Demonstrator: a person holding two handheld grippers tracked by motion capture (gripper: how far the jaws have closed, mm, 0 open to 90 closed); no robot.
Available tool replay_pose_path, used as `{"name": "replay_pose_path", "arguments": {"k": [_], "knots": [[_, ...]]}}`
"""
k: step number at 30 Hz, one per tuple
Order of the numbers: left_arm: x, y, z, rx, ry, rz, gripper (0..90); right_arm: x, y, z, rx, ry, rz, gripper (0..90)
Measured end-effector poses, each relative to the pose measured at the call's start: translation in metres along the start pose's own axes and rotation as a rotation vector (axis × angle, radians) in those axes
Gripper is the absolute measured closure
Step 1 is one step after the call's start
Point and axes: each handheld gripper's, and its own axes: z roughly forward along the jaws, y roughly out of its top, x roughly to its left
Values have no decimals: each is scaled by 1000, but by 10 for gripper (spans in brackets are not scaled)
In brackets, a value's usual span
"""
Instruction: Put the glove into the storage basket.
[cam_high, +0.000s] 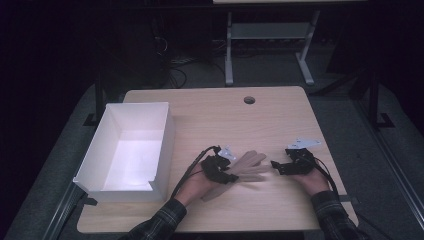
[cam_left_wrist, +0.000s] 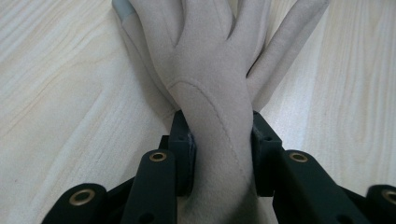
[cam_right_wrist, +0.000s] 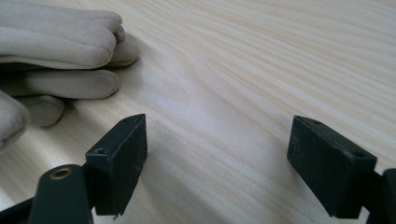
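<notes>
Left claw (cam_left_wrist: 219, 140) pinches the beige glove (cam_left_wrist: 205, 65) at its wrist; right claw (cam_right_wrist: 217, 154) stands spread beside its fingertips.

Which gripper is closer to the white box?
Left. The left gripper grips the beige gloves just right of the white box; the right gripper sits open farther right, past the gloves.

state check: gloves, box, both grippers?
gloves: beige, stacked flat on the table, fingers spread, pinched at the wrist end.
white box: upright on the table, open top, looks empty.
left gripper: shut on the gloves.
right gripper: open, nothing between the jaws, beside the glove fingertips.
table: light wood, flat.
</notes>
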Motion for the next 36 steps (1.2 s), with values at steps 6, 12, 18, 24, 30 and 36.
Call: {"name": "replay_pose_path", "arguments": {"k": [6, 12, 18, 24, 30, 36], "knots": [[2, 7, -13, 12, -11, -41, 681, 0, 0, 0, 0, 0, 0, 197], [3, 14, -26, 0, -16, -78, 681, 0, 0, 0, 0, 0, 0, 196], [2, 28, -47, -17, -3, -89, 680, 0, 0, 0, 0, 0, 0, 196], [2, 41, -73, -26, 21, -93, 680, 0, 0, 0, 0, 0, 3, 196], [5, 48, -91, -49, 18, -112, 681, 0, 0, 0, -3, 1, 3, 194], [13, 54, -122, -74, 47, -118, 681, 0, 0, 0, -3, 1, 3, 194]]}}
